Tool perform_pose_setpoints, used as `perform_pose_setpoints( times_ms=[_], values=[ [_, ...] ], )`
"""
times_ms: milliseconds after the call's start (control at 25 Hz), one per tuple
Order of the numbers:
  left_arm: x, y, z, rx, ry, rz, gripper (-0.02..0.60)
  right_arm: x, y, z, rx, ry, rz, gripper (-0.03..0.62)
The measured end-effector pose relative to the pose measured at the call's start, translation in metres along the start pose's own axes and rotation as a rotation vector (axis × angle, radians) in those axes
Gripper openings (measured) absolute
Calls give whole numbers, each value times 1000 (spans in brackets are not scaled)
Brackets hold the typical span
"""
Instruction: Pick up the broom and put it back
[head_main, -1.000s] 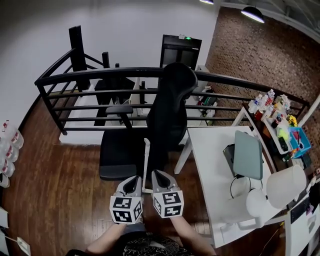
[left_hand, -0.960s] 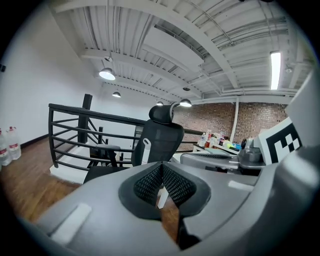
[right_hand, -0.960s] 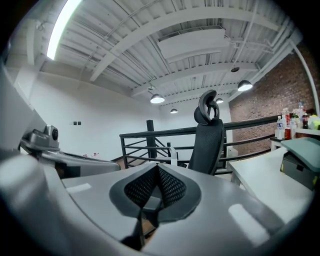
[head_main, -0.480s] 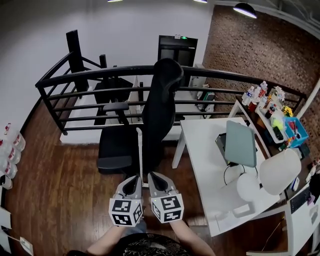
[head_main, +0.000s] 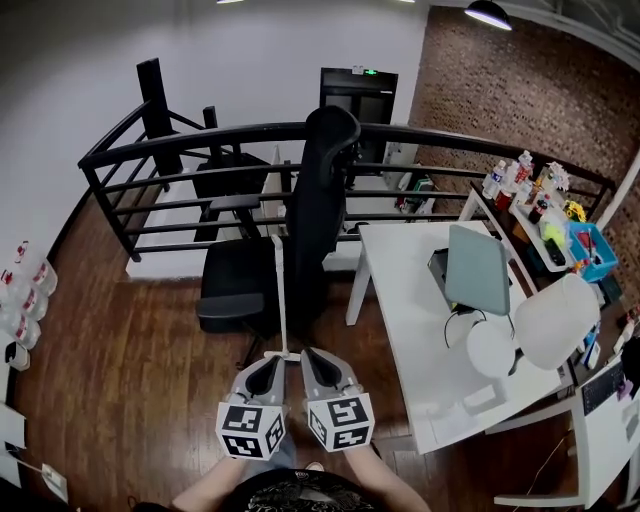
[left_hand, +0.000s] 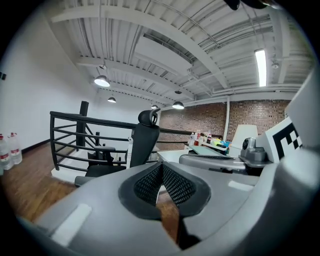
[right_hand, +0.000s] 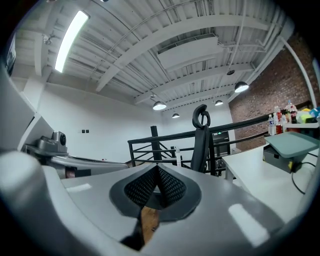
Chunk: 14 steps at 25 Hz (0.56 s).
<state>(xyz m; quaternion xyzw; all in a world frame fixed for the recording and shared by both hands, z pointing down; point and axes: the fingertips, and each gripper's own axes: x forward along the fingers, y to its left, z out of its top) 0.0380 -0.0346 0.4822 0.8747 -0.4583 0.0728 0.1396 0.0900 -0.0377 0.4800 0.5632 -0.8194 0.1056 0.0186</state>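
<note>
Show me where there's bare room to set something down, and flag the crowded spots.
Widest: the wooden floor between the railing, the water bottles and the office chair. Also the left strip of the white table, beside the grey device. Crowded: the shelf packed with small bottles by the brick wall.

Brick wall (head_main: 520, 90), wood floor (head_main: 110, 380), black railing (head_main: 150, 160), white desk (head_main: 400, 295).

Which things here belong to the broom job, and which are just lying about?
Job: broom, standing upright; left tongs and right tongs, both shut, empty.
Lying about: office chair, white table, bottles, black railing.
</note>
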Motion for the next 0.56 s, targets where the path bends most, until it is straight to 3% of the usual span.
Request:
perform_pose_setpoints(
  times_ms=[560],
  values=[
    [-38,-8,-18,11,22,8,5,-29,37,-14,7,7,35,0]
  ],
)
